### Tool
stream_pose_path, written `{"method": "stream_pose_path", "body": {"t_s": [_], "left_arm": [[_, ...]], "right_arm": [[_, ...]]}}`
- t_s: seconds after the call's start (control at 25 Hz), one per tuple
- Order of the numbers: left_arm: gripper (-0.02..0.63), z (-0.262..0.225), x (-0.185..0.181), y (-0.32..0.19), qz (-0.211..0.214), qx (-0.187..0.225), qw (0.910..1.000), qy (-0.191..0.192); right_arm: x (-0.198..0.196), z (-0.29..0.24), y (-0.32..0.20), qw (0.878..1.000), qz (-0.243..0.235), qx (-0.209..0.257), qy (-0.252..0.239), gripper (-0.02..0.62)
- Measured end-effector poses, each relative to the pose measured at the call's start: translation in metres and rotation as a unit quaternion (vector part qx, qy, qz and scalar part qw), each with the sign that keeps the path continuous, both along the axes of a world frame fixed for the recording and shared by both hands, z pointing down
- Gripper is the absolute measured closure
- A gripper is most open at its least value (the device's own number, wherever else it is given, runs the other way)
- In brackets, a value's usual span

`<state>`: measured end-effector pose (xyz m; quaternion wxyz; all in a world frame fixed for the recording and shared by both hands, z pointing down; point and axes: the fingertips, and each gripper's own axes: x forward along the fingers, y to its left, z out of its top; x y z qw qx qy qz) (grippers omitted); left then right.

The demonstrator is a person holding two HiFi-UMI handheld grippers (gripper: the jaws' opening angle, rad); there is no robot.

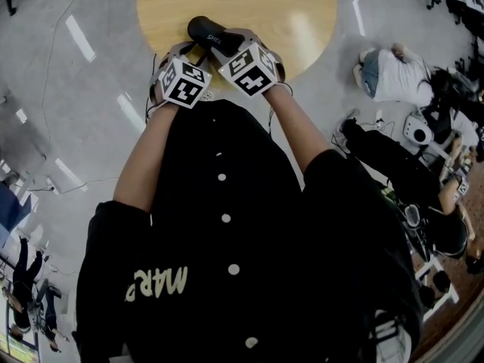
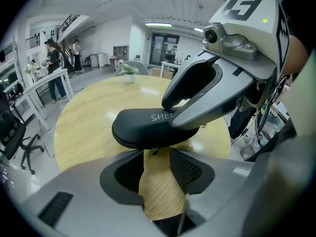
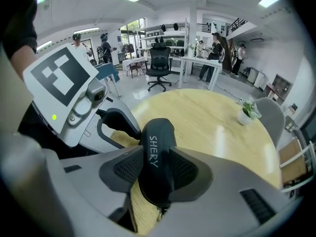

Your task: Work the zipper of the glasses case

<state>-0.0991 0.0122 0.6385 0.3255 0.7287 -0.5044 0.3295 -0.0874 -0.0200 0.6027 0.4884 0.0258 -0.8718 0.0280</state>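
**Case gripped, pull at the left jaws**

Over the near edge of the table, the right gripper clamps the case. The long axis of the case runs along those jaws and across the left gripper. The left jaws stand apart and empty, and the zipper pull hangs just before their gap.

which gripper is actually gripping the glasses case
The right gripper: its pads press both sides of the black glasses case. The left gripper has its jaws apart, with the table showing between them.

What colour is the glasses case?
The case is black with pale lettering; clearest in the right gripper view.
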Motion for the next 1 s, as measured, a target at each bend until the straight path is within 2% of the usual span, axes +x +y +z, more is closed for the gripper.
{"method": "stream_pose_path", "body": {"t_s": [0.32,0.48,0.64,0.76,1.0], "left_arm": [[0.491,0.0059,-0.0028,-0.0046,-0.028,-0.014,0.9991,-0.027],[0.526,0.0063,-0.0067,-0.0076,-0.045,-0.019,0.9976,-0.049],[0.545,0.0047,-0.0034,-0.0054,-0.044,-0.020,0.9971,-0.059],[0.597,0.0012,0.0000,-0.0022,-0.040,-0.017,0.9973,-0.058],[0.600,-0.0004,-0.0010,0.0005,-0.026,-0.017,0.9977,-0.060]], "right_arm": [[-0.0007,0.0006,-0.0027,0.999,0.000,-0.037,0.018,0.428],[-0.0019,-0.0017,-0.0027,0.999,-0.005,-0.037,0.024,0.428],[0.0012,-0.0027,-0.0007,0.999,-0.005,-0.033,0.028,0.428],[0.0031,-0.0034,-0.0010,0.999,-0.007,-0.034,0.029,0.428],[0.0046,-0.0049,-0.0005,0.999,-0.008,-0.028,0.027,0.427]]}}
